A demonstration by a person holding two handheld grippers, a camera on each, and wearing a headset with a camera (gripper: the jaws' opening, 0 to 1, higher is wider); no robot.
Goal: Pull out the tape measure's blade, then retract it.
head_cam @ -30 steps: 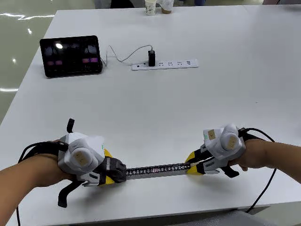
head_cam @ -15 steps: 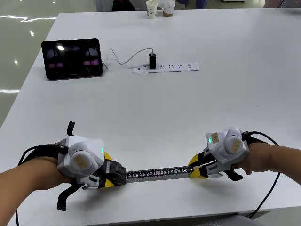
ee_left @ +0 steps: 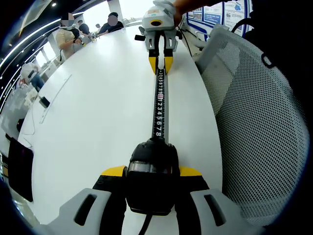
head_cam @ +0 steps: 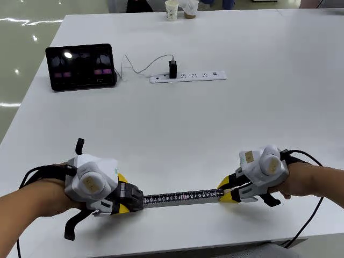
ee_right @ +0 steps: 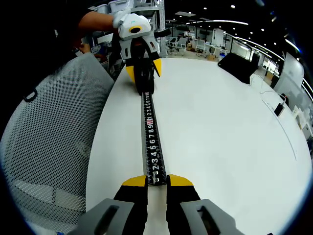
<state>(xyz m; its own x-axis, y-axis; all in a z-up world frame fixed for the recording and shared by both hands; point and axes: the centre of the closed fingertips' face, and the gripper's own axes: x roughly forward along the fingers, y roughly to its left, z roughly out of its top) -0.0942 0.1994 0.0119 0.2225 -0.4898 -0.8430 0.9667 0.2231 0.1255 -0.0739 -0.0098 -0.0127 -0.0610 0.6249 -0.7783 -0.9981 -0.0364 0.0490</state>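
Now, table (head_cam: 215, 123): white and broad; the work sits at its 6 o'clock edge.
Left gripper (head_cam: 128, 198): at 7 o'clock, clamped on the case (ee_left: 151, 176).
Right gripper (head_cam: 226, 191): at 5 o'clock, pinching the blade's end.
Case: compact, hard, likely weighty; grip its flat sides.
Blade (head_cam: 183, 195): drawn out between the grippers; thin, springy, probably slick; hold it at the tip.

right hand-held gripper (head_cam: 224, 190) a little farther from the tape measure (head_cam: 134, 198), more blade (head_cam: 183, 196) out than before
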